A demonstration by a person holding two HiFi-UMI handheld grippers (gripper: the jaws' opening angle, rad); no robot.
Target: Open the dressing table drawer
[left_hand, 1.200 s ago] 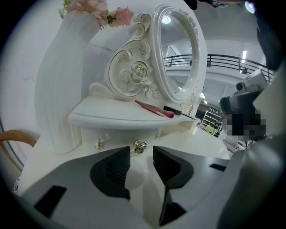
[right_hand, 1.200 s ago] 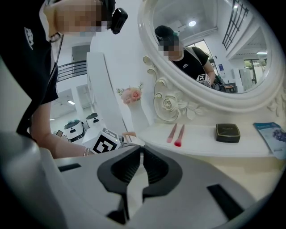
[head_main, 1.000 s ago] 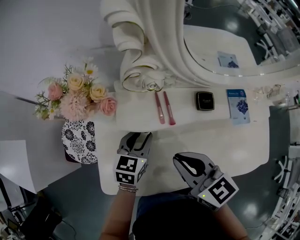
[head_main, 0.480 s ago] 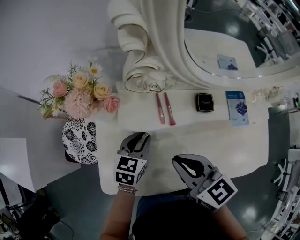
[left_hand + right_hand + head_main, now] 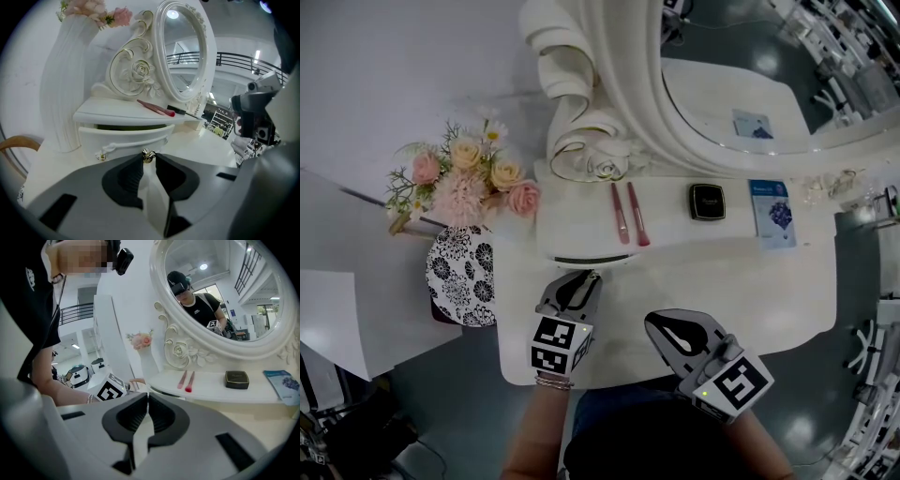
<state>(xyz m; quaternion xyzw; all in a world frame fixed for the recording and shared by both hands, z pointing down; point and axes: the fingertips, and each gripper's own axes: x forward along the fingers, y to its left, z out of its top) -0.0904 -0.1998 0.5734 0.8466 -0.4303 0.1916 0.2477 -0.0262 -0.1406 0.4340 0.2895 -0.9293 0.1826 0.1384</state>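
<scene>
While the drawer [image 5: 123,138] is standing slightly pulled out on the surface [image 5: 741,281], its small gold knob [image 5: 148,155] is being clamped by the left gripper [image 5: 149,158], whose jaws have just been closing. Its contents are being hidden in shadow. The right gripper [image 5: 146,398] is being held clenched, empty. Flowers [image 5: 473,178] are being held in a patterned vase [image 5: 459,281].

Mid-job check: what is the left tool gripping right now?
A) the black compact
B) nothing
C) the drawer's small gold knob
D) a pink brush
C: in the left gripper view the left tool, its jaws having just been closing, pinches the gold knob at the drawer front, which stands slightly open.
</scene>
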